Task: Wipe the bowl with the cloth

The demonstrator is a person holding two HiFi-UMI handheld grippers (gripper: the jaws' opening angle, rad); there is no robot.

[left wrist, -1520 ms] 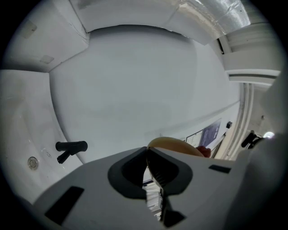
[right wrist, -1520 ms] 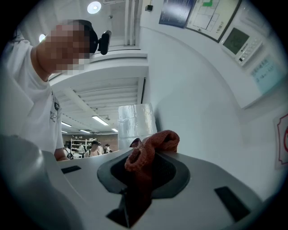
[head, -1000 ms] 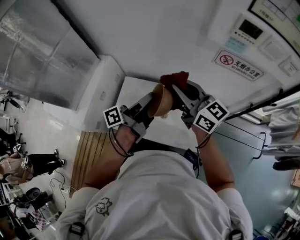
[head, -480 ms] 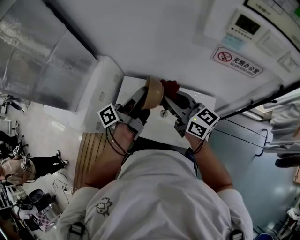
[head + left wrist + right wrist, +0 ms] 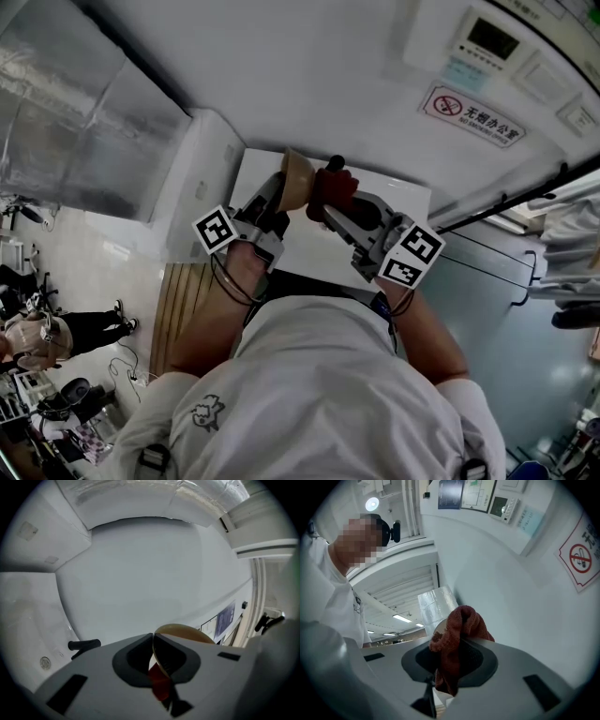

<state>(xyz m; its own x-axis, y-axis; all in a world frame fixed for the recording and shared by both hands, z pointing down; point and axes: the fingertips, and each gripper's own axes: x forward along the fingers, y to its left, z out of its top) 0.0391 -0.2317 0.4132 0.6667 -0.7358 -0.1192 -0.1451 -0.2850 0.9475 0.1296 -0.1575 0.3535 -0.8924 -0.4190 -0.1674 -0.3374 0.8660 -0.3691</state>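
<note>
Left tool [image 5: 154,639] pinches the bowl [image 5: 298,178] rim, jaws just eased slightly; bowl's held in the air, on edge. Right tool [image 5: 457,645] clamps the cloth [image 5: 458,634], touching the bowl. Re-firm the left grip, then sweep round the inside.

no-smoking sign [image 5: 472,116] on wall | control panel [image 5: 486,37] above it | foil-covered surface [image 5: 66,122] at left

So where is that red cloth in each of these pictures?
Head view: upper centre, the red cloth beside the bowl.
Left gripper view: low centre, a red patch just below the bowl's rim.
Right gripper view: dead centre, pinched between the jaws.
Shared landmark: the tan bowl, next to it in the head and left gripper views.
</note>
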